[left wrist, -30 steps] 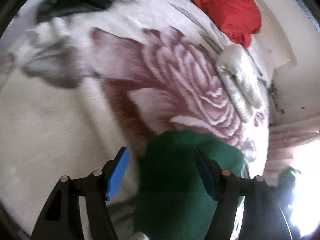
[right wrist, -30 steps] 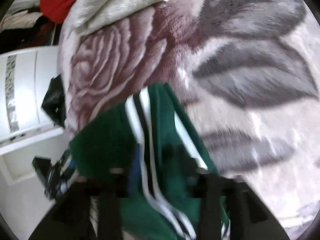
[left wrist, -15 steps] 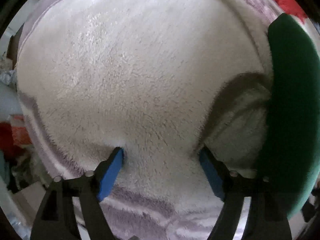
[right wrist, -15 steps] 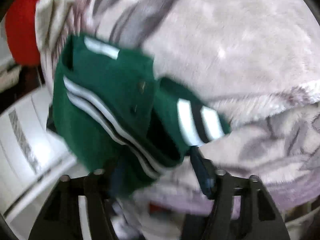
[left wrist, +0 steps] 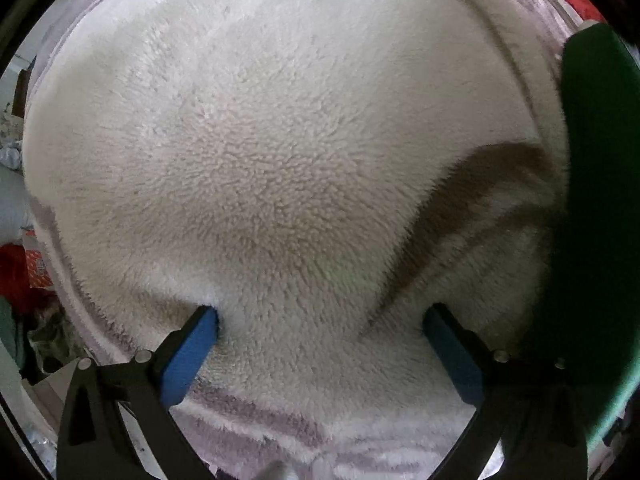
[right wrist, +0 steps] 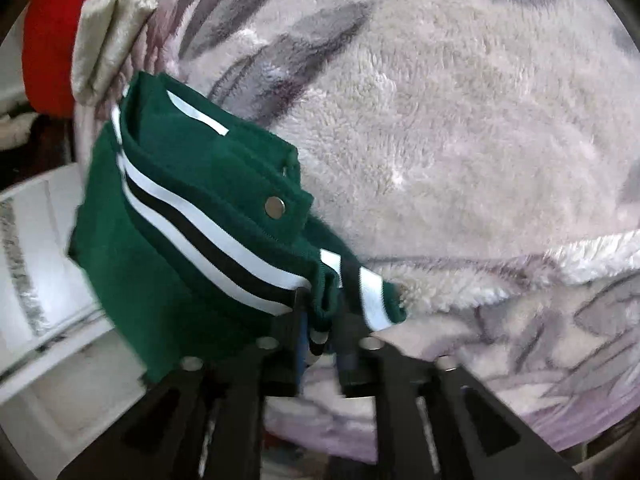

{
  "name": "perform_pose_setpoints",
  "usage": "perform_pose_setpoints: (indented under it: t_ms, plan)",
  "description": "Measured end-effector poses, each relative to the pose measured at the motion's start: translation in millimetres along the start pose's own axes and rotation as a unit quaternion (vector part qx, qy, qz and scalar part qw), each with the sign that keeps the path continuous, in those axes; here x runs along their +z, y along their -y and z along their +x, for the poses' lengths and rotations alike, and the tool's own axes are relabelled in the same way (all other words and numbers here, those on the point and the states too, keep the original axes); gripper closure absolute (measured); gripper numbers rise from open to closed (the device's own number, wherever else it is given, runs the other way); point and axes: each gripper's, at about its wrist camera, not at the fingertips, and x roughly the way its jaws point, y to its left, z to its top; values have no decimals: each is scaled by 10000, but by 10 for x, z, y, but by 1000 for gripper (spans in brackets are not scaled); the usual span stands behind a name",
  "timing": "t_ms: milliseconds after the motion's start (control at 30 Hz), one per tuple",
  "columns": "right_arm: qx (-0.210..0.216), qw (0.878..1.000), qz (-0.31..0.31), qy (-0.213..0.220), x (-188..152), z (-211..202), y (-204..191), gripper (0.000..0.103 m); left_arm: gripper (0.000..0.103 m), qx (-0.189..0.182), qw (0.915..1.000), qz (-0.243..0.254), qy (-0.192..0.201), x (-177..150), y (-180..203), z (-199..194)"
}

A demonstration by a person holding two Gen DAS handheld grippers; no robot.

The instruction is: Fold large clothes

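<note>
A dark green garment [right wrist: 168, 216] with white and black stripes and a metal snap hangs over the edge of a fluffy blanket-covered bed [right wrist: 460, 120]. My right gripper [right wrist: 324, 320] is shut on the garment's striped edge and holds it up. My left gripper [left wrist: 320, 328] is open and empty, its blue pads [left wrist: 188, 352] pressed against the cream fleece blanket [left wrist: 280, 140]. A strip of the green garment [left wrist: 596, 200] shows along the right edge of the left wrist view.
A folded cream towel [right wrist: 108, 28] and a red cloth [right wrist: 48, 40] lie at the far end of the bed. A white cabinet [right wrist: 36, 264] stands beside the bed on the left. Clutter lies on the floor at the left [left wrist: 16, 280].
My left gripper let go of the green garment and swung down onto the plain cream blanket. My right gripper closed on the striped edge and lifted the garment off the bed's side.
</note>
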Motion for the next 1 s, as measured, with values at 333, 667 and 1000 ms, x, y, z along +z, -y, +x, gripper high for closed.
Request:
perform_pose_setpoints:
  t_ms: [333, 667, 1000]
  plan:
    - [632, 9755, -1997, -671, 723, 236, -525, 5, 0, -2964, 9539, 6, 462, 406, 333, -397]
    - [1306, 9264, -2723, -2250, 933, 1104, -980, 0, 0, -3396, 9339, 1117, 117, 665, 1211, -57]
    - [1428, 9356, -2410, -2150, 664, 1334, -1115, 19, 36, -3480, 9298, 1117, 425, 457, 827, -229]
